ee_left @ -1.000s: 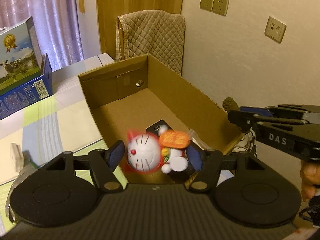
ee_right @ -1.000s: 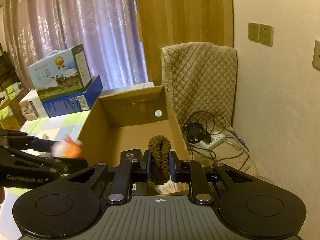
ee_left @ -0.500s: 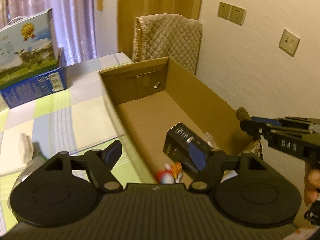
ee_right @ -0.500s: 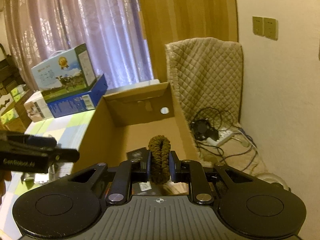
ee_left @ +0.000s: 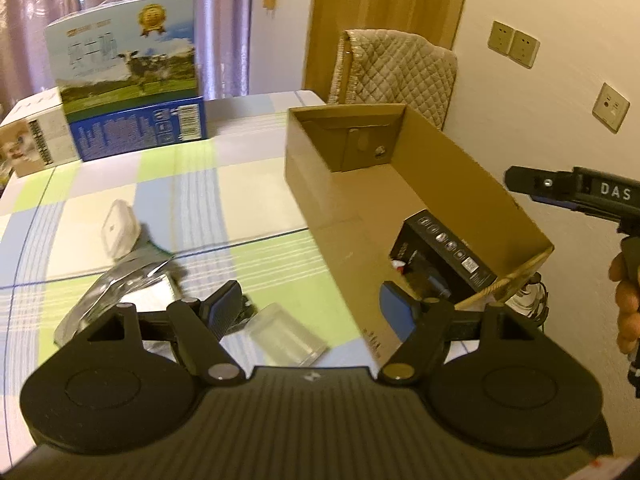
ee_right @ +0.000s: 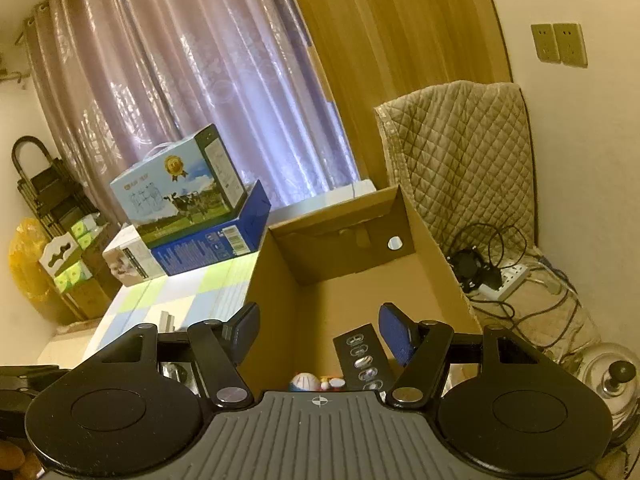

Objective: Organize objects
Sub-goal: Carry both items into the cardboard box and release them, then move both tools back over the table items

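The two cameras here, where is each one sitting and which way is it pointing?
Left wrist view: sits on the left gripper, open over the checked table, looking at the cardboard box; the right gripper and a hand show at right.
Right wrist view: sits on the right gripper, open above the cardboard box, facing the curtain; only its own fingers show clearly.
Shared: the box, the black carton inside it, the milk boxes and the quilted cover.
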The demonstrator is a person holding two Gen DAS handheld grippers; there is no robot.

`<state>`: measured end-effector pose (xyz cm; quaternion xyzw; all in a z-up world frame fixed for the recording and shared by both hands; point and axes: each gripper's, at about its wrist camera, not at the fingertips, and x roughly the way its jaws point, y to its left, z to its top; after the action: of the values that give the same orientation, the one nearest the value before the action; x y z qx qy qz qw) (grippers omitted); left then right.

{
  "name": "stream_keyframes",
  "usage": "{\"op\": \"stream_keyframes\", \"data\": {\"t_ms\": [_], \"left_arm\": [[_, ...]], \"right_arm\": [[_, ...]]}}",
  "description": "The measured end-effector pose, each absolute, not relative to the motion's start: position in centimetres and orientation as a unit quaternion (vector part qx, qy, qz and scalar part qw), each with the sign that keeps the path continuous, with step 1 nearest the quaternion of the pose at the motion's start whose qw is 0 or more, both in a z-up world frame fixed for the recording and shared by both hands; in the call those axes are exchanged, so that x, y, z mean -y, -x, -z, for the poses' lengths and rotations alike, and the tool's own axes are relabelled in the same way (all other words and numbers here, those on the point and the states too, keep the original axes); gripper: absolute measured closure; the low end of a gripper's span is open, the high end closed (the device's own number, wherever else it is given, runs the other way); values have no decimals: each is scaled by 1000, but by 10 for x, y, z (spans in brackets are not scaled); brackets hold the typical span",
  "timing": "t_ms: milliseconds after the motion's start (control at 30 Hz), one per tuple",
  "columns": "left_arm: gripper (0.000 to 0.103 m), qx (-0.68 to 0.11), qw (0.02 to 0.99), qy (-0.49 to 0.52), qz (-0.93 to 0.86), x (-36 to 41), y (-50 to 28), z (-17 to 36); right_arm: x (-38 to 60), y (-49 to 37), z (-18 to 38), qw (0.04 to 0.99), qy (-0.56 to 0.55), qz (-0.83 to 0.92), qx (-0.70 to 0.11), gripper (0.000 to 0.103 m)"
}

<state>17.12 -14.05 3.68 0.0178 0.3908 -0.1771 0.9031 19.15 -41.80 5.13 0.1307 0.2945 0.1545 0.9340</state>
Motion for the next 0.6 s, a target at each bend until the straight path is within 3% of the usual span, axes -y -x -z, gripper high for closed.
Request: {"op": "stream_keyframes", "data": {"t_ms": [600], "left_arm": [[27, -409, 910, -6, 64, 18, -107, -26]], "right_arm": [[327, -112, -54, 929, -70, -212, -296, 40]]}}
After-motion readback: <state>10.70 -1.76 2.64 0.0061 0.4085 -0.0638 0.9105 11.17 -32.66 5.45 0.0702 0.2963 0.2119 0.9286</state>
